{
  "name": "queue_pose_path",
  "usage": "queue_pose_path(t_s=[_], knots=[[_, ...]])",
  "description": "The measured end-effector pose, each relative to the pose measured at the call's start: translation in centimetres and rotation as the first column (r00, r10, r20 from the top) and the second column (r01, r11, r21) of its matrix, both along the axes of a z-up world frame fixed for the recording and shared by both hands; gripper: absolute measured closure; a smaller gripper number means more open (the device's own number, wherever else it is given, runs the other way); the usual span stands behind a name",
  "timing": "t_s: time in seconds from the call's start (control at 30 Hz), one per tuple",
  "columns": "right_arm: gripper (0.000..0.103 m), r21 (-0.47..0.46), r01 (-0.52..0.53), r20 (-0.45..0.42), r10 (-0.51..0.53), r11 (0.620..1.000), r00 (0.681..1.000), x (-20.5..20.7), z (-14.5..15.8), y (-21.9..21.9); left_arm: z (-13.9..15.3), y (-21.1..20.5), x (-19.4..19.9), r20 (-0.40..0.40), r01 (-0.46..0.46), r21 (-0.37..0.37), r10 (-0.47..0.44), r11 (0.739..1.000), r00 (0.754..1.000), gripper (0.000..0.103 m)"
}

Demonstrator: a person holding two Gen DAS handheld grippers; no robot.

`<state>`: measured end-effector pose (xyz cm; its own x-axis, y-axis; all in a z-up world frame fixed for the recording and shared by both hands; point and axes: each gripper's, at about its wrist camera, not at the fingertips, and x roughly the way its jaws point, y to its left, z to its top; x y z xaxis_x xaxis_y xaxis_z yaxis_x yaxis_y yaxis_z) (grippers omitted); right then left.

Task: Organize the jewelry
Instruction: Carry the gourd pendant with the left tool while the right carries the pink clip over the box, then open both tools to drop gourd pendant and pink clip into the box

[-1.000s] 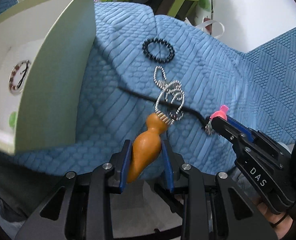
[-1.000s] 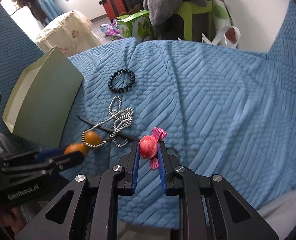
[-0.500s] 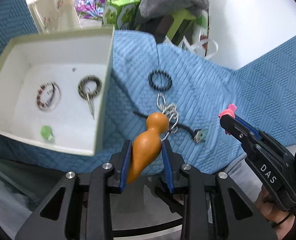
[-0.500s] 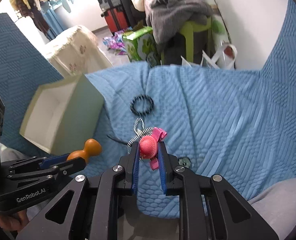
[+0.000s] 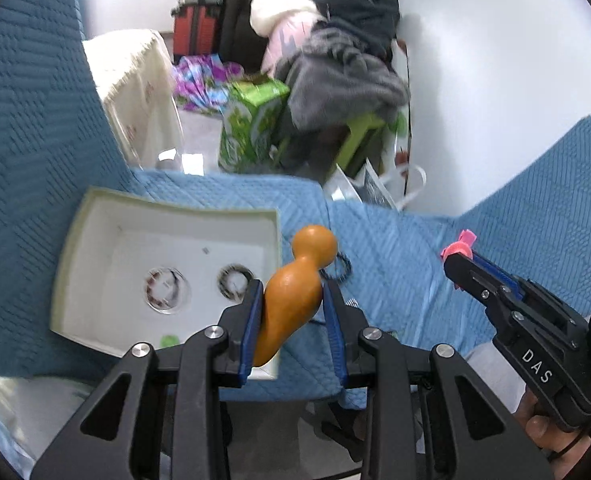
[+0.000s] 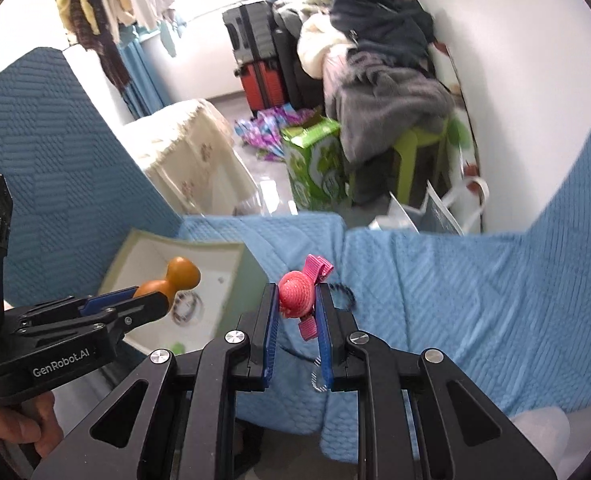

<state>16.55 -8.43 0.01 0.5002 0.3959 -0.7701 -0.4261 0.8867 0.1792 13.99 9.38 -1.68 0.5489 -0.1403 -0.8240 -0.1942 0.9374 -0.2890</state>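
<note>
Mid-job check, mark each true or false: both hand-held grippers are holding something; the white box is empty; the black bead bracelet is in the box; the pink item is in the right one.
1. Both hold something: true. The left hand-held gripper clamps the orange gourd pendant; the right hand-held gripper clamps the pink hat hair clip.
2. White box empty: false; two bracelets and a small green piece lie inside.
3. Black bead bracelet in box: false; it lies on the blue cover.
4. Pink item in right: true.
</note>
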Motion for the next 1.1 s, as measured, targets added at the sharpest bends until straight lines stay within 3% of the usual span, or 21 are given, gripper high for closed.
queue_pose_path(t_s=[0.3,0.63,1.1], knots=[[0.087,0.015,-0.063,0.014,0.063,0.998,0.998,-0.7,0.5,4.8,0.3,4.3,-1.0,0.041,-0.053,0.025,0.052,0.998,0.998,0.072],[0.087,0.005,-0.106,-0.07,0.106,0.994,0.992,-1.2,-4.4,9.4,-4.1,7.1,-1.1,-0.022,-0.041,0.03,0.041,0.999,0.999,0.072],[0.087,-0.055,-0.138,-0.167,0.127,0.989,0.978,-0.7,-11.1,12.7,-10.7,8.9,-0.2,-0.142,-0.043,-0.015,0.04,0.999,0.989,0.072]])
